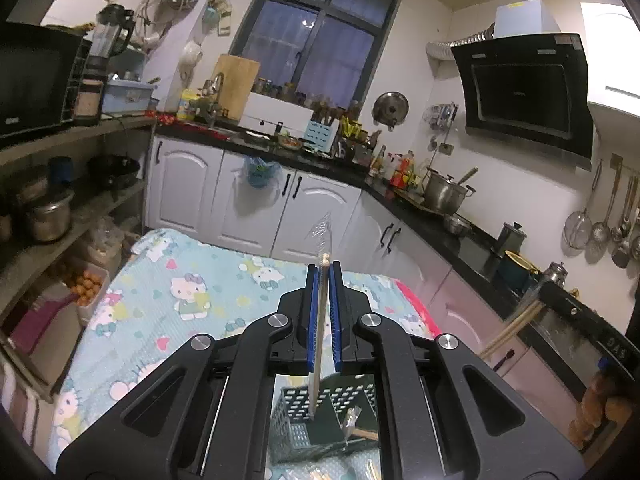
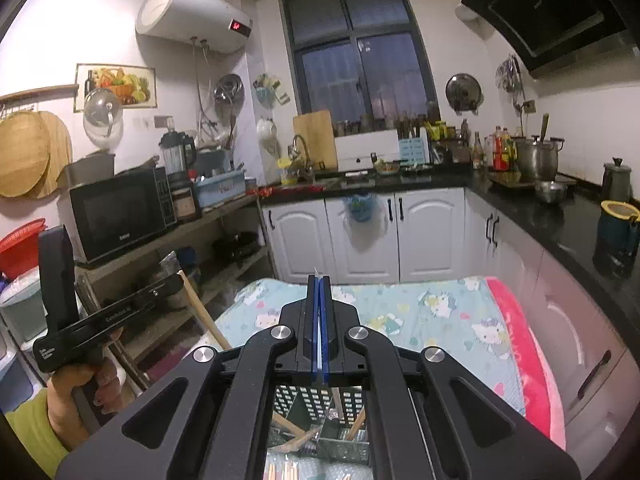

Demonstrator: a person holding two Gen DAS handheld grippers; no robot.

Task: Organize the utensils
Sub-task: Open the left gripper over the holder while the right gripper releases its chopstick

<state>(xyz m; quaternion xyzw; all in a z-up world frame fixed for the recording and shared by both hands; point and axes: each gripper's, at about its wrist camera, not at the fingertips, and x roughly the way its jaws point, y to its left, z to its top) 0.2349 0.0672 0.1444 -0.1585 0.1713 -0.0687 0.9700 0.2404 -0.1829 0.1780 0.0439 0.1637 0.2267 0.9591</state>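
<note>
My left gripper is shut on a plastic-wrapped wooden utensil that runs upright between the blue pads; its lower end hangs over the perforated green utensil caddy, which holds another wrapped utensil. My right gripper is shut on a thin clear-wrapped utensil above the same caddy, where wooden handles stand in the compartments. The left gripper's body also shows at the left of the right wrist view, with its wooden utensil slanting down.
The caddy sits on a table with a light-blue cartoon-cat cloth. More wrapped chopsticks lie in front of the caddy. White cabinets, a black counter and shelves with a microwave surround the table.
</note>
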